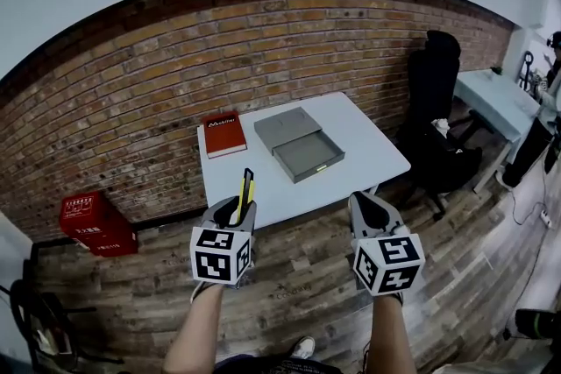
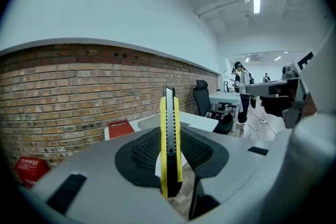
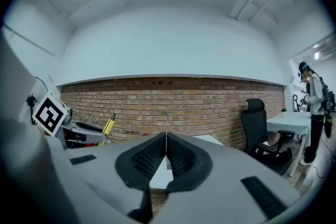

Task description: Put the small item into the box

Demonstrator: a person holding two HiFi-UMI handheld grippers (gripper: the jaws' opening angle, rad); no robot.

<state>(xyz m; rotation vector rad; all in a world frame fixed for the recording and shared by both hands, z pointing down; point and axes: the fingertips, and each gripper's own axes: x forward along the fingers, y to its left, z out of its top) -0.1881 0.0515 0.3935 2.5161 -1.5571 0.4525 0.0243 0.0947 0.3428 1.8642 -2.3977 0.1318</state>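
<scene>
- knife [image 1: 246, 188]: yellow, black slider
- box [image 1: 300, 144]: grey
- book [image 1: 224, 134]: red
- bench [image 1: 368, 149]: white
- crate [image 1: 95, 223]: red
- wall [image 1: 131, 83]: red-brown brick pattern
- floor [image 1: 298, 276]: brown wood planks

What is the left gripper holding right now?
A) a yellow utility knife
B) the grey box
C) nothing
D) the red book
A: the left gripper has its jaws clamped on a yellow utility knife, which stands upright between them.

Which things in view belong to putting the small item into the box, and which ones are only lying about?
Job: knife, held in the left tool; box; table.
Lying about: book; crate; chair.
</scene>
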